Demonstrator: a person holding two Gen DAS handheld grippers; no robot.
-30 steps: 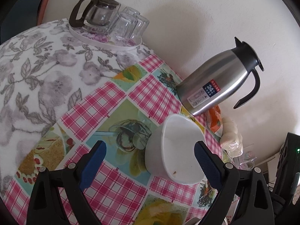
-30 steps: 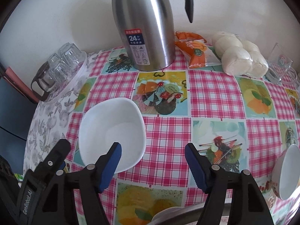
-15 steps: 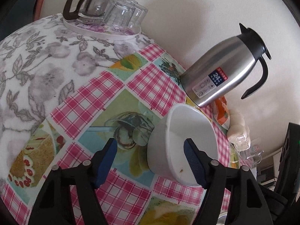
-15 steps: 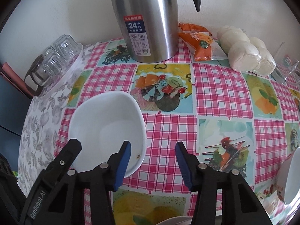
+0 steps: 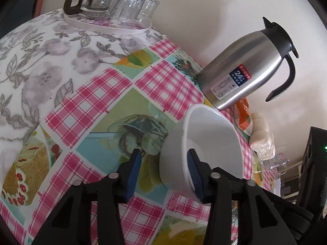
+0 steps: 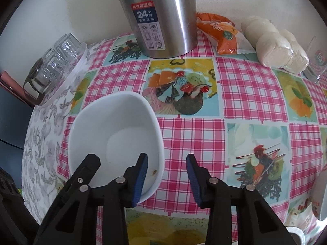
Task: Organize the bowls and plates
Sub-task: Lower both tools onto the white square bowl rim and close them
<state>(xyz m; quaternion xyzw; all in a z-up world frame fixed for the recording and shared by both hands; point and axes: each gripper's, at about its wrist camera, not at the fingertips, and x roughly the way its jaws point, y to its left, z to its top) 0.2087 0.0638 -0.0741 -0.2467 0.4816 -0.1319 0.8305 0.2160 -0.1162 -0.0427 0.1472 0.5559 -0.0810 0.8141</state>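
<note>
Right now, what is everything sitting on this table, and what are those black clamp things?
White bowl: one, white, near table edge, both grippers straddling its rim.
Second bowl: one, white, far right edge, mostly cut off.
Thermos jug: one, steel with black handle, by the wall.
Glass teapot: one, clear, dark handle, on round tray.
Glasses: several, clear, upturned on that tray.
Snack packet: one, orange, beside jug.
Buns: wrapped batch, pale, beside packet.
Tablecloth: pink check with food pictures.
Left gripper: black, blue pads, closing on bowl wall.
Right gripper: same, closing on bowl rim.
</note>
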